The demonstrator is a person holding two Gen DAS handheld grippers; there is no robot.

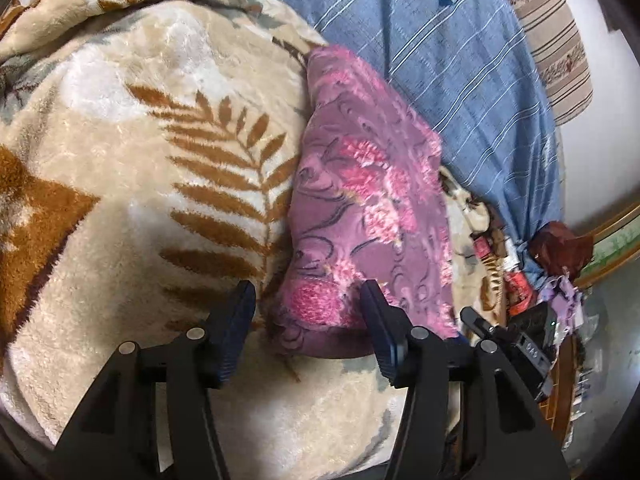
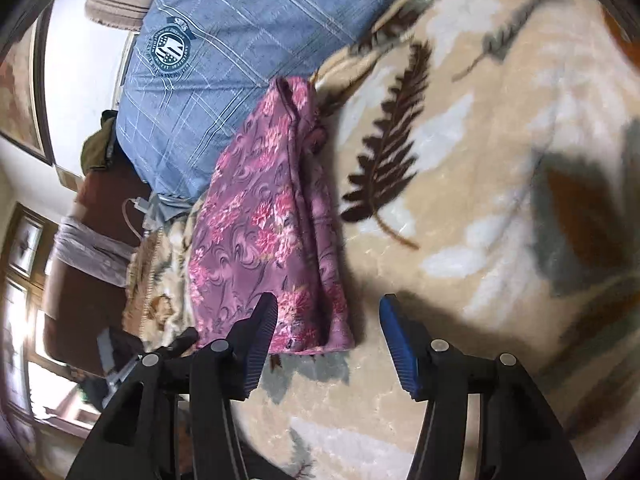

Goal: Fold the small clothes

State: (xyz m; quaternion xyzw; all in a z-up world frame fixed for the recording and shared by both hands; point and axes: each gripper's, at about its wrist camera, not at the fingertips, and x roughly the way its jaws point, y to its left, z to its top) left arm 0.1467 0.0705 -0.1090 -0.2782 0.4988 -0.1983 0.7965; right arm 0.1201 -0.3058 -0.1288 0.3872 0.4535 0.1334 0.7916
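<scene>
A purple garment with pink flowers point(image 1: 360, 200) lies folded in a long narrow strip on a cream blanket with brown leaf prints point(image 1: 152, 160). My left gripper point(image 1: 308, 300) is open and empty, its jaws straddling the garment's near end just above it. In the right wrist view the same garment point(image 2: 264, 220) lies lengthwise, and my right gripper point(image 2: 328, 312) is open and empty over its near right corner. The other gripper's body point(image 1: 528, 340) shows at the right of the left wrist view.
A blue striped pillow with a round crest point(image 1: 460, 60) lies just beyond the garment, also in the right wrist view point(image 2: 224, 48). A striped cushion point(image 1: 556, 52) sits behind it. Clutter and cloth point(image 1: 552, 256) lie at the bed's edge. The blanket point(image 2: 500, 184) spreads wide to the right.
</scene>
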